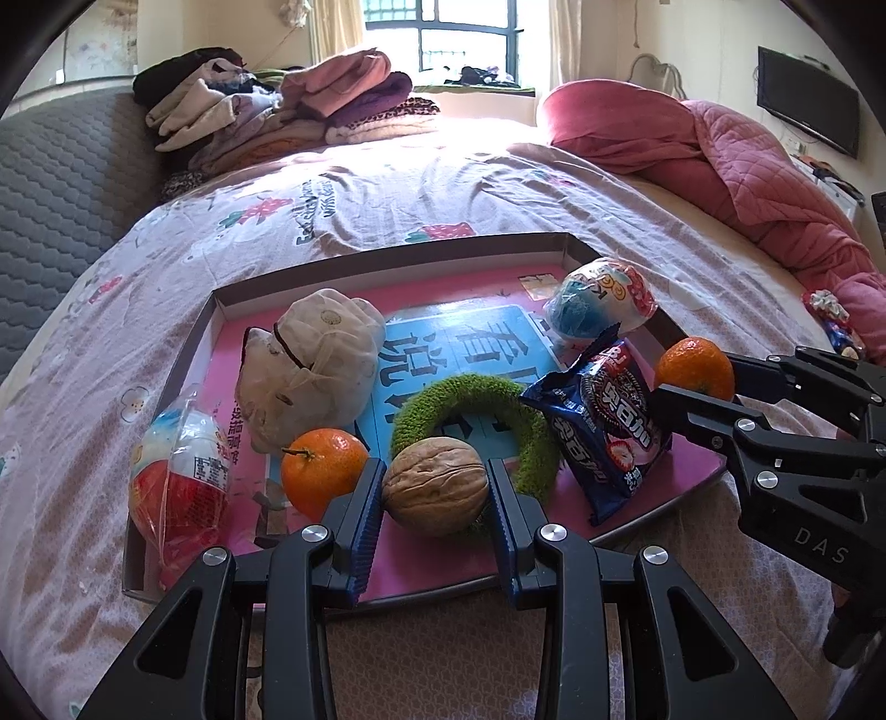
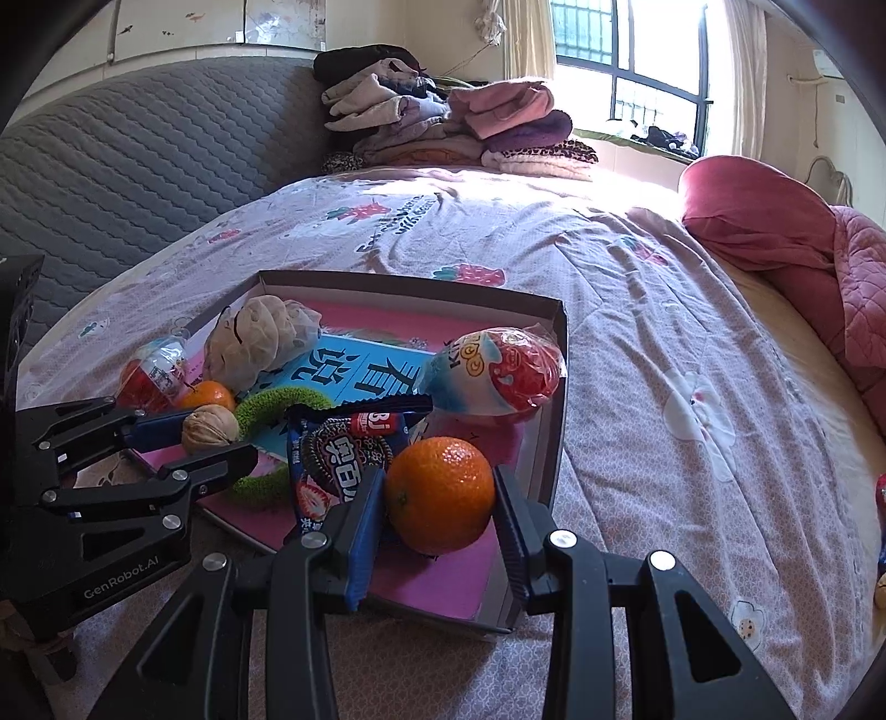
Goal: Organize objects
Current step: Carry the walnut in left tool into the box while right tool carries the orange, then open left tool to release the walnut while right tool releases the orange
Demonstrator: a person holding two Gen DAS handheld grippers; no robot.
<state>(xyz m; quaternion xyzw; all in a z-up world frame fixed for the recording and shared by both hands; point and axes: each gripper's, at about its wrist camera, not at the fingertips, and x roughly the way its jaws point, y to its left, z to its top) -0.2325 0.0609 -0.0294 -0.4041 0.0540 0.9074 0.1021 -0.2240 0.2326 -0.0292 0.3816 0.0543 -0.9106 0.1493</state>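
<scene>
- While the left gripper [image 1: 434, 487] clamps a wrinkled brown walnut [image 1: 436, 484], long axis crosswise between the pads, the shallow cardboard tray [image 1: 387, 252] on the bed holds a tangerine [image 1: 321, 471], green ring [image 1: 531, 437], cookie packet [image 1: 603, 426], cloth bundle [image 1: 315, 365] and two wrapped toy eggs [image 1: 601, 302].
- Seen from the right wrist, the right gripper [image 2: 440, 498] grips a second orange tangerine [image 2: 440, 495] over the tray's [image 2: 554, 421] near corner.

Sunlit barred window [image 1: 443, 33] above a bed [image 1: 387, 183] — wall-mounted television [image 1: 808, 108] right.
</scene>
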